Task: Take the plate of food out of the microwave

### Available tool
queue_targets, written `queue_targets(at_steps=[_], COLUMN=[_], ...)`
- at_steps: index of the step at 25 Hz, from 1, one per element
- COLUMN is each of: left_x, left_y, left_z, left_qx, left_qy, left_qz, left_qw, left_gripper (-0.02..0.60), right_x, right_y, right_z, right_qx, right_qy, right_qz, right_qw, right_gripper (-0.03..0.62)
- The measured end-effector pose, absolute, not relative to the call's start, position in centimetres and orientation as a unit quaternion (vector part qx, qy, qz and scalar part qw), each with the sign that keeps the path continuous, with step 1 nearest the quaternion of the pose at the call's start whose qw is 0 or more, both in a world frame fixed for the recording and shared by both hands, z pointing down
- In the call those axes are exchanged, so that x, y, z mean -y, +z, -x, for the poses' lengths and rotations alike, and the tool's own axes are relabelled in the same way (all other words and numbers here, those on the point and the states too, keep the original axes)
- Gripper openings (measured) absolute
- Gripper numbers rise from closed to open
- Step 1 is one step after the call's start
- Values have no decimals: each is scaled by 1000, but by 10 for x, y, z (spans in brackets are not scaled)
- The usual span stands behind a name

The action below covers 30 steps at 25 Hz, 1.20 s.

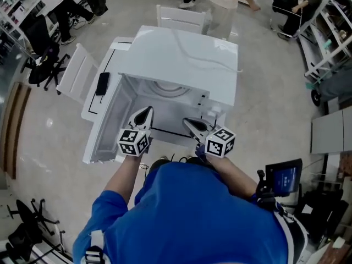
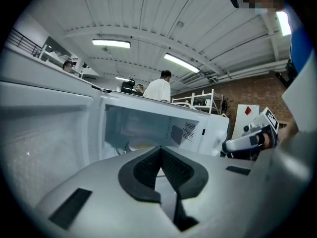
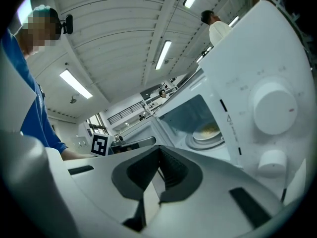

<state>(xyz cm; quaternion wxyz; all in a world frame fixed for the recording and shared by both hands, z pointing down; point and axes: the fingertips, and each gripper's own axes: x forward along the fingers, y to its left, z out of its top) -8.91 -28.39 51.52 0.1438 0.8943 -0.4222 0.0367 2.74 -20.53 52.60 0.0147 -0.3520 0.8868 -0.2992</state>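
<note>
At the left, the door (image 1: 104, 128) of the microwave (image 1: 187, 54) stands swung wide open. Just right of it, the left gripper (image 1: 147, 111) hovers at the near edge of the opening, its fingers pressed together on nothing. The plate of food (image 3: 208, 131) sits inside the microwave (farther in than either gripper). The right gripper (image 1: 187, 122), likewise closed and empty, is near the opening's right side, beside the two knobs (image 3: 274, 108).
</note>
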Motion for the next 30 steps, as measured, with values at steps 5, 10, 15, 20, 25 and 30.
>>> queue_targets(at_steps=[5, 10, 15, 20, 25, 30], left_x=[311, 333, 352, 366, 378, 385], left_y=[526, 542, 557, 580, 599, 618], left_z=[69, 54, 45, 33, 22, 5], left_qx=[385, 362, 342, 308, 268, 218], left_qy=[77, 125, 175, 240, 313, 371], left_qz=[-912, -921, -923, -920, -905, -885], left_qw=[116, 78, 34, -33, -110, -181], left_gripper=[9, 9, 11, 12, 18, 79], right_x=[214, 218, 220, 219, 217, 215], right_y=[529, 535, 539, 542, 540, 543], right_z=[-33, -33, -30, -30, -30, -43], right_qx=[-873, -864, -858, -850, -844, -833], right_qy=[-297, -297, -297, -300, -300, -301], right_qz=[386, 405, 418, 433, 445, 463], right_qw=[20, 23, 26, 25, 26, 30], right_gripper=[5, 5, 5, 5, 5, 5])
